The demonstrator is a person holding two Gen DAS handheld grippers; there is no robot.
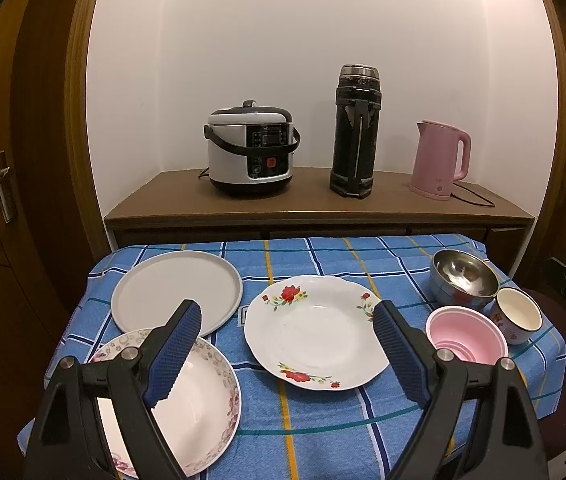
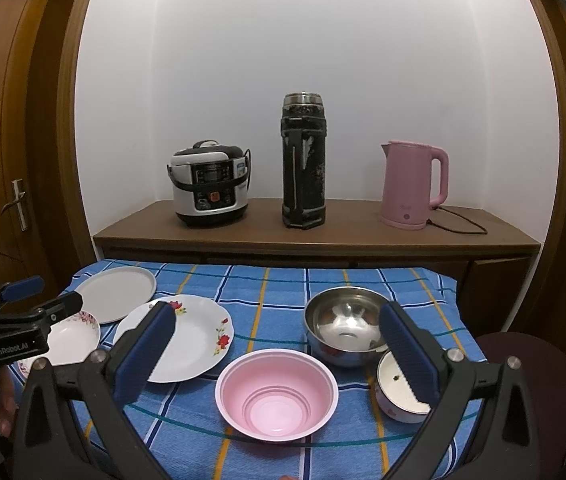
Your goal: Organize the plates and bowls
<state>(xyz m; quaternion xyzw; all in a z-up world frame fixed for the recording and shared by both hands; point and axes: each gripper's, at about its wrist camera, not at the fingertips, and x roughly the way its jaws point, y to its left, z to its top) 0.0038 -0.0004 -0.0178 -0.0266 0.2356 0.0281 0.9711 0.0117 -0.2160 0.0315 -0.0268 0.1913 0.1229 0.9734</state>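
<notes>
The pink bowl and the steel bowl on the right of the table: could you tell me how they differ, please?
The pink bowl is matte, with stepped rings inside; the steel bowl is shiny and mirrors the light. The pink bowl sits nearer the table's front edge, the steel bowl behind it. Both stand upright and empty on the blue checked cloth.

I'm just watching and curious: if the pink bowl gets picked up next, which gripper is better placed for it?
Probably the right gripper. In its own view the pink bowl sits just ahead, between its open fingers. From the left gripper, also open, the bowl lies off to the right, with the flowered plate ahead instead.
</notes>
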